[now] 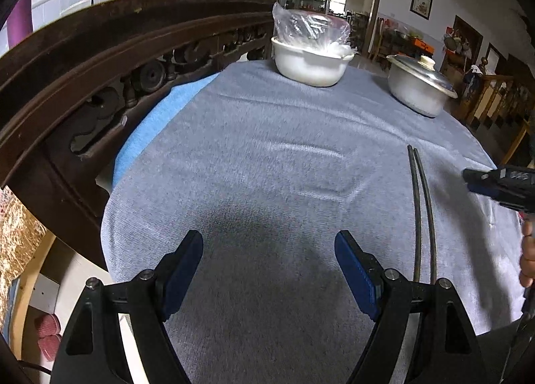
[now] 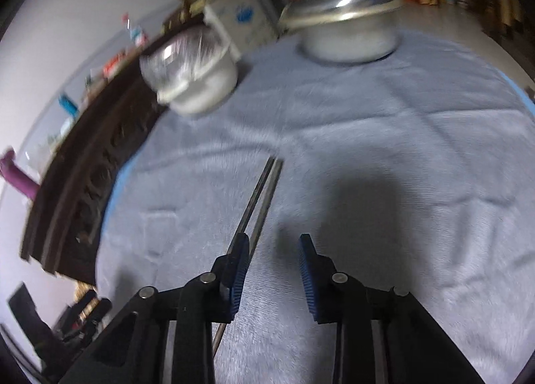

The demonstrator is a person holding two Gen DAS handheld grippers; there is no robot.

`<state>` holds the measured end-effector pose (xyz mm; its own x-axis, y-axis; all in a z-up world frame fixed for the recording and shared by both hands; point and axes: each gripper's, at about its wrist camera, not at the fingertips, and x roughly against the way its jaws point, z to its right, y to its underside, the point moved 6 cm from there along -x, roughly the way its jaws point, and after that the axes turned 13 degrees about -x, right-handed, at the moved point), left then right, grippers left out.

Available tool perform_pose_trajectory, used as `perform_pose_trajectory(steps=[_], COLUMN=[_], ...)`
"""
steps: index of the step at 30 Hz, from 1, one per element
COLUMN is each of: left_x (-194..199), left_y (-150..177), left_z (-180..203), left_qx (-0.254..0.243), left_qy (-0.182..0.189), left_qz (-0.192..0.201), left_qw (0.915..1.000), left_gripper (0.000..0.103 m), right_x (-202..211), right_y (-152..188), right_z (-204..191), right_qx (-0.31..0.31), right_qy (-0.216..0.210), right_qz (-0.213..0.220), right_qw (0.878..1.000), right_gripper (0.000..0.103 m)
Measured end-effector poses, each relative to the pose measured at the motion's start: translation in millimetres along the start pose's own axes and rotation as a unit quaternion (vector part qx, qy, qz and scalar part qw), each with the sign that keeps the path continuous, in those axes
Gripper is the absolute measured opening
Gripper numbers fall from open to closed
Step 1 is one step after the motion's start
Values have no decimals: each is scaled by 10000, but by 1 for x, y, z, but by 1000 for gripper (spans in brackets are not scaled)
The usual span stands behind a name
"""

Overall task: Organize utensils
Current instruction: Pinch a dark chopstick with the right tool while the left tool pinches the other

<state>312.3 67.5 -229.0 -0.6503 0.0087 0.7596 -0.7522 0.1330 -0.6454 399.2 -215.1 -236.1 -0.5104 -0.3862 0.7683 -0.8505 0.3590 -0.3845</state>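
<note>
A pair of dark chopsticks [image 1: 422, 210] lies side by side on the grey cloth [image 1: 267, 150], to the right of my left gripper [image 1: 269, 250]. That gripper hovers over bare cloth, open and with nothing between its blue pads. My right gripper [image 1: 468, 180] enters the left wrist view from the right edge, just right of the chopsticks. In the blurred right wrist view, the chopsticks [image 2: 264, 190] run under the left finger of the right gripper [image 2: 274, 250]. Its jaws stand apart with only cloth between the pads.
A white bowl holding a clear plastic bag [image 1: 311, 63] and a lidded metal pot [image 1: 418, 86] stand at the far end of the table. A carved dark wooden rail [image 1: 83, 83] borders the left side. A person's hand [image 1: 528, 257] shows at the right edge.
</note>
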Motion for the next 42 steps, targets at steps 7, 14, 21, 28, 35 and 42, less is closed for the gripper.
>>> perform_pose_trajectory(steps=[7,14,21,28,35,42], left_x=[-2,1,-4,-33,-65,-89], left_y=[-4,-9,-30,-82,-123,-141], left_z=[0,7,16,48,84,118], left_qx=[19,-103,-376,-917,-1148,-1344], left_qy=[123,228,342,686,1140,1641], left_qz=[17,79,150,36,-192,-517], left_qw=[9999,9997,9986,9934,9866,9759], left_gripper=[81,81,81,81,81,81], right_x=[-38,-54,-41,-28,-51,-78], right_y=[18,23,8,-24,-69,-86], right_z=[-26,-28,5,27,16,23], right_qx=[504,703,444,42,140,184], right_qy=[510,1069,1244,1062,1154,1577], right_qz=[-402,-380,-324,-393,-413,-591], right_qw=[9966,9911,9907,9936,9924,9856], right_gripper=[29,11,8,9,9,11])
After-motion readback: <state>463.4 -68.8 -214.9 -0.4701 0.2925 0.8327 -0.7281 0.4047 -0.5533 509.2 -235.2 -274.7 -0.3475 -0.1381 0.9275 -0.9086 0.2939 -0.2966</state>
